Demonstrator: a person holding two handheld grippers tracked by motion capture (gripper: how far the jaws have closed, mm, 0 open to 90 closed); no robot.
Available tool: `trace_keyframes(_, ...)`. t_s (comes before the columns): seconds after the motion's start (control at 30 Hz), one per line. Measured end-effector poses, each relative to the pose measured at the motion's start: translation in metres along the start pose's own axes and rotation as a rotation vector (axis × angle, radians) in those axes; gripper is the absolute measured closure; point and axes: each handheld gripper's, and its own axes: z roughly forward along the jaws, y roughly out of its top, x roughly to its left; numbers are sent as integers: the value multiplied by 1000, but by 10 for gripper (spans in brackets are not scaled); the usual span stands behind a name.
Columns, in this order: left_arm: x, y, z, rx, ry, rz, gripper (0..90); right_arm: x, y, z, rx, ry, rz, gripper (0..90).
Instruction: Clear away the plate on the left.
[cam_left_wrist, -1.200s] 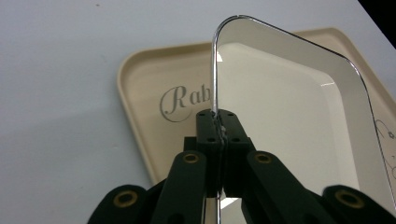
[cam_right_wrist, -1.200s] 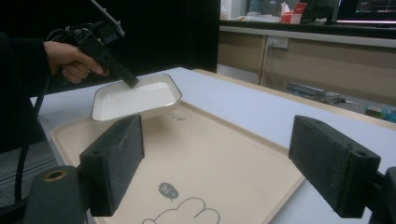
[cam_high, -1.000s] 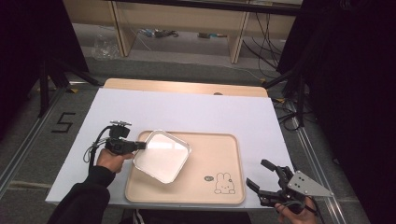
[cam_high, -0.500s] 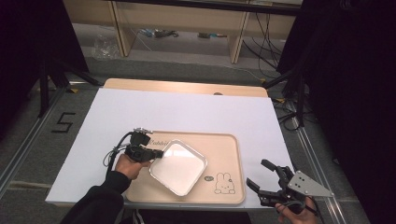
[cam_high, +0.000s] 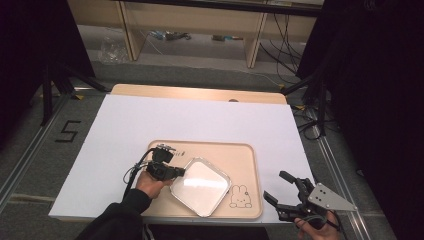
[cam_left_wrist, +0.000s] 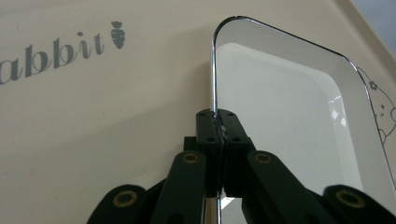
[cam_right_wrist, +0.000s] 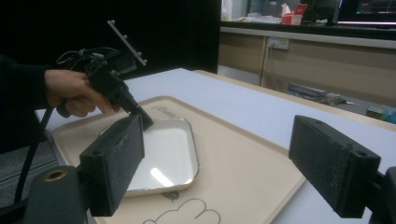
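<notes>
1. At the left of the high view, the left gripper (cam_high: 176, 172) sits over the left part of the beige tray (cam_high: 245, 152), held in the person's left hand (cam_high: 150, 182), with a dark sleeve coming in from the bottom edge.
2. Its jaws are clamped tight on the rim of the white square dish (cam_high: 201, 186); in the left gripper view the two black jaws meet on the thin edge of the dish (cam_left_wrist: 289, 116), one outside the rim and one inside.
3. The dish lies on the tray, turned so one corner points toward the person, near the tray's front edge and just left of the printed rabbit drawing (cam_high: 240, 197). Whether its gripped edge is lifted off the tray I cannot tell.
4. The tray rests on the white sheet (cam_high: 120, 130) that covers the bench (cam_high: 200, 92).
5. At the right, the right gripper (cam_high: 282, 192) hangs off the tray's front right corner, well apart from the dish, its jaws spread wide with nothing between them; the right gripper view shows its two pads (cam_right_wrist: 116, 163) far apart.
</notes>
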Motion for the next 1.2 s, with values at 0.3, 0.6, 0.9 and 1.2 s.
trace_keyframes(0.3,0,-11,-5,22,10,10,853,-3,0,0,-18,-16,-36,189)
trace_keyframes(0.6,-3,-31,-15,43,30,-47,815,-1,0,0,0,2,-2,189)
trace_keyframes(0.9,-12,-43,-23,65,18,-15,758,-2,0,2,5,22,-19,189)
trace_keyframes(1.2,-22,-48,-22,53,-5,-90,737,-2,0,3,3,26,-20,189)
